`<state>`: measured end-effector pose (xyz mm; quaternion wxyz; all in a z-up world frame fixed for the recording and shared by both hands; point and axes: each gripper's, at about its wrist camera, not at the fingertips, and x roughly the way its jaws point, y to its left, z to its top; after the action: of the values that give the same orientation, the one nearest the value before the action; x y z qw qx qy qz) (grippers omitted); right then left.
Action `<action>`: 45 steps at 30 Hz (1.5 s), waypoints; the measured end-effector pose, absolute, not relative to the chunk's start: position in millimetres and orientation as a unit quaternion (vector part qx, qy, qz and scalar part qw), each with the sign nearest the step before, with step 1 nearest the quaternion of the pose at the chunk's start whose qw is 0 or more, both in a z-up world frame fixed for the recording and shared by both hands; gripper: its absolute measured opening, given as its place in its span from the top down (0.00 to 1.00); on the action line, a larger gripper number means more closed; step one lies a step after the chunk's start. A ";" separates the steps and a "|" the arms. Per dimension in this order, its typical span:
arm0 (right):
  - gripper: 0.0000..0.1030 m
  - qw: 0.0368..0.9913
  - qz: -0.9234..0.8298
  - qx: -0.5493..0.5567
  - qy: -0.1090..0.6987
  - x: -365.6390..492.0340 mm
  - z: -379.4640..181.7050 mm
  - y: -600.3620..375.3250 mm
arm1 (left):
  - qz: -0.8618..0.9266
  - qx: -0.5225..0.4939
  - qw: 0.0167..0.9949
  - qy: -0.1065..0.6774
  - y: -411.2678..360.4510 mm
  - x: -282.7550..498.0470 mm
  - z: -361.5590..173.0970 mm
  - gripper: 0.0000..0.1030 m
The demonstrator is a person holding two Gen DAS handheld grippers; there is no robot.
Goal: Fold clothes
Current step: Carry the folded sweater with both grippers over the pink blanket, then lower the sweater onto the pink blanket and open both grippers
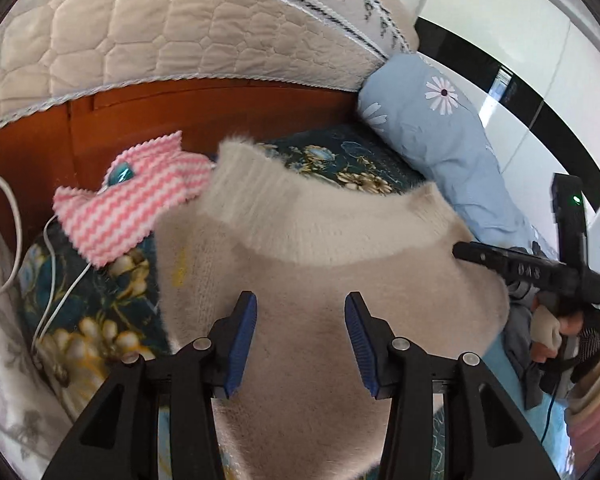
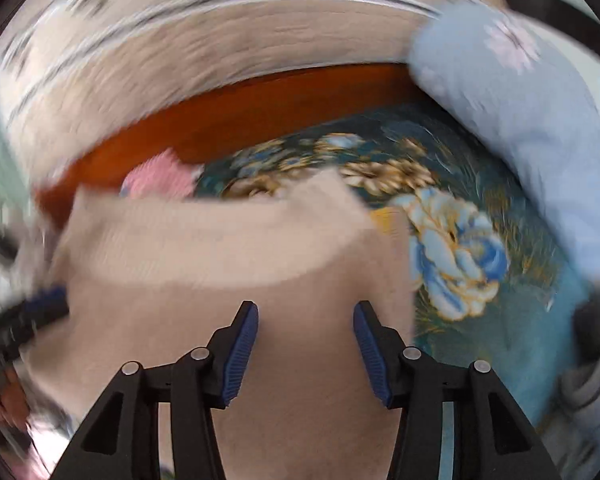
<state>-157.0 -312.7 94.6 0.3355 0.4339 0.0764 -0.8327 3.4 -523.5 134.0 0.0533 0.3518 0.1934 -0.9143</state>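
A fluffy beige sweater [image 1: 320, 288] lies on the dark floral bedspread [image 1: 360, 164], its paler ribbed band toward the headboard. My left gripper [image 1: 301, 340] is open just above the sweater with nothing between the blue pads. The right gripper's body [image 1: 540, 272] shows at the sweater's right edge in the left wrist view. In the blurred right wrist view the sweater [image 2: 260, 280] fills the middle, and my right gripper [image 2: 306, 350] is open over it. The left gripper's blue tip [image 2: 46, 298] shows at the sweater's left edge.
A pink-and-white zigzag cloth [image 1: 132, 200] lies left of the sweater, beside white cables [image 1: 48, 280]. A blue flowered pillow [image 1: 452, 140] lies to the right. The wooden headboard [image 1: 180, 116] and a quilted beige cover [image 1: 160, 28] stand behind.
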 end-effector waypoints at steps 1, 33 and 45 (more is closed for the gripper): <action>0.49 0.334 -0.832 0.439 0.066 -161.5 91.8 -311.7 | -0.914 0.355 0.054 0.188 -522.1 -0.4 133.3 0.55; 0.43 0.315 -0.865 0.390 0.003 -42.4 68.6 -265.0 | -0.906 0.287 0.054 0.307 -470.7 104.8 115.9 0.51; 0.42 0.260 -0.863 0.431 0.041 -9.0 6.0 -297.9 | -0.890 0.331 0.121 0.289 -470.7 94.8 64.9 0.43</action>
<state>-9.0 -297.9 6.0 0.2597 0.4307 0.0415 -0.8633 94.8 -470.7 64.9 0.1210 0.3309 0.2890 -0.8901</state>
